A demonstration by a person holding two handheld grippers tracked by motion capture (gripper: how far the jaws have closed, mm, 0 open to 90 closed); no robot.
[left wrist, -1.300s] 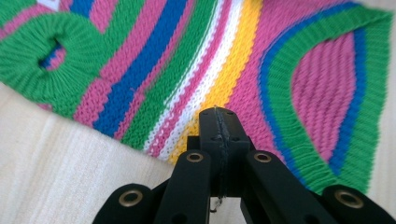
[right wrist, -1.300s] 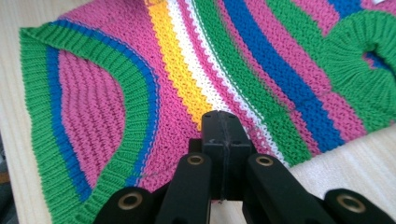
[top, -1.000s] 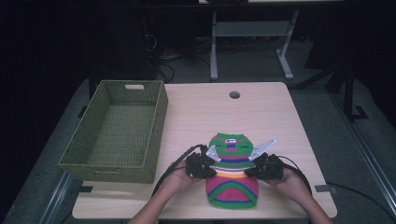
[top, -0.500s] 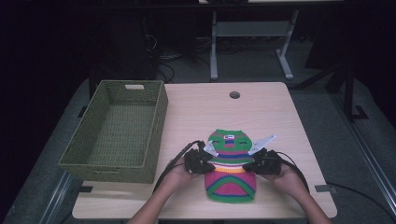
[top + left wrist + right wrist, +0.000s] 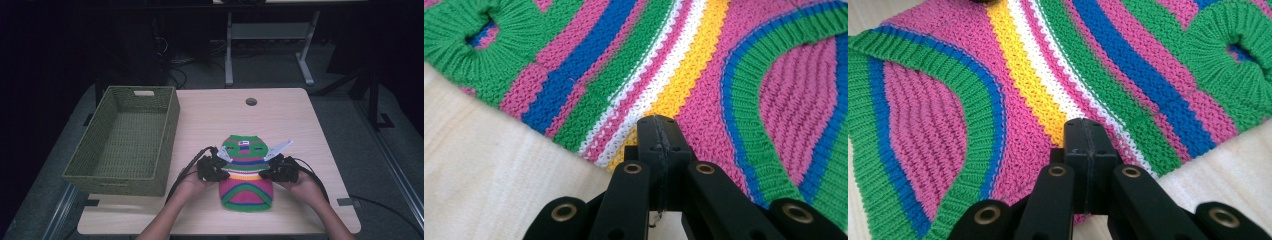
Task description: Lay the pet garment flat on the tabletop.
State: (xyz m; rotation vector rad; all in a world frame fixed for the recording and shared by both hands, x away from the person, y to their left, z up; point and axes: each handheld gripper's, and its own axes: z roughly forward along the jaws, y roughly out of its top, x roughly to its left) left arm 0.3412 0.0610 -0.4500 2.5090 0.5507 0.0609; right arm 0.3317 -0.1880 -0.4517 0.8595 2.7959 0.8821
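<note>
Clearly the knitted sweater (image 5: 247,175) is soft and limp; your left tool (image 5: 218,170) and right tool (image 5: 266,172), both pinched on its side edges, suit it.

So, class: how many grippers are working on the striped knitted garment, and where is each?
2. The left gripper is shut at the striped knitted garment's left edge; the right gripper is shut at its right edge. Both sit level with the yellow stripe.
</note>
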